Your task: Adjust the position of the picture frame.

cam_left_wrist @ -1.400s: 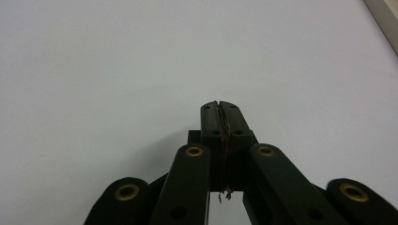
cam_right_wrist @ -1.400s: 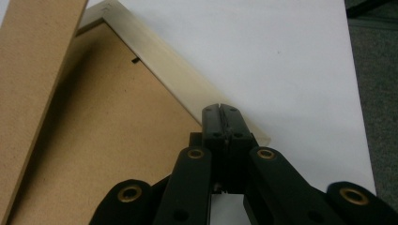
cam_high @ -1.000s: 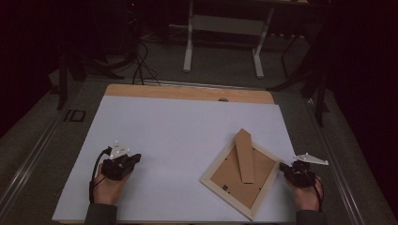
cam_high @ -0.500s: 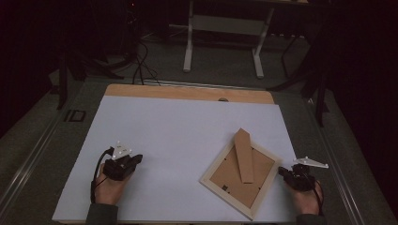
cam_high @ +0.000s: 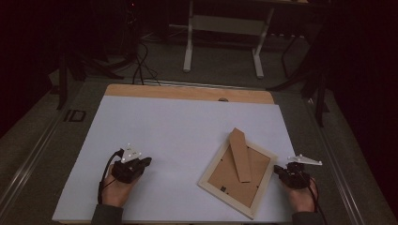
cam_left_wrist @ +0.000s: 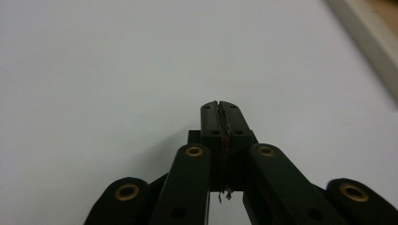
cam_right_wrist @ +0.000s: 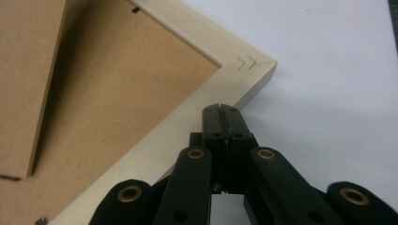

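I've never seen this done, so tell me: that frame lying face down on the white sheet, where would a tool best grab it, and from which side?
Probably the frame rail near its right corner, approached from the right by the right tool, now shut. The frame lies flat, its rim narrow, and that corner points at the tool.

Dim, dark-edged high view; brighter, soft-focus close views.

Pale wood frame [cam_right_wrist: 187, 126], matt brown backboard [cam_right_wrist: 117, 112]
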The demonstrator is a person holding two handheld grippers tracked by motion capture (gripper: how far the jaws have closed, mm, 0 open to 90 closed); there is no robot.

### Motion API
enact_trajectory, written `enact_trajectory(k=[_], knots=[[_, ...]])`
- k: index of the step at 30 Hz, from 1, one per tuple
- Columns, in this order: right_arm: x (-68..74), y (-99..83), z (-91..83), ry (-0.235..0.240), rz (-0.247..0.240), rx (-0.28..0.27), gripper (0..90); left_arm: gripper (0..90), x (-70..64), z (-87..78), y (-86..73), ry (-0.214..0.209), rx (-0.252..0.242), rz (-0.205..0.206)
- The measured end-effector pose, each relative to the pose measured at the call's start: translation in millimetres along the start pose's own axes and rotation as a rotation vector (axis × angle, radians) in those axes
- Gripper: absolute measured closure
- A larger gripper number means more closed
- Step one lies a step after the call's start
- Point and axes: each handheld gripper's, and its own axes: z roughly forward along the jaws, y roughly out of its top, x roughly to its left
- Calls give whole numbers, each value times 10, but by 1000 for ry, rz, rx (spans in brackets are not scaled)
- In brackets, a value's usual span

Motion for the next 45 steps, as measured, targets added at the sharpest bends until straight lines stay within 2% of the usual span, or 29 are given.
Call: enact_trajectory(k=[5, 8, 11, 12, 13, 15, 19, 26, 35, 45], knots=[[-1, -16, 2, 4, 10, -2, 896, 900, -157, 65, 41, -51, 6, 49], [2, -12, 6, 4, 13, -2, 896, 900, -239, 116, 49, -106, 7, 61], [8, -4, 14, 6, 14, -1, 896, 900, -368, 176, 67, -147, 21, 102], [11, -1, 19, 6, 14, -2, 896, 900, -368, 176, 67, -147, 21, 102], [13, 2, 22, 6, 14, -2, 896, 900, -451, 210, 81, -172, 27, 129], [21, 10, 27, 8, 14, -1, 896, 900, -513, 242, 90, -192, 31, 147], [30, 19, 33, 11, 10, -3, 896, 900, -617, 299, 81, -244, 38, 161], [29, 23, 40, 14, 11, -5, 896, 900, -850, 420, 65, -301, 72, 228], [30, 33, 46, 16, 10, -1, 896, 898, -987, 500, 65, -332, 86, 273], [45, 52, 63, 17, 8, 1, 896, 893, -1085, 555, 61, -335, 109, 312]])
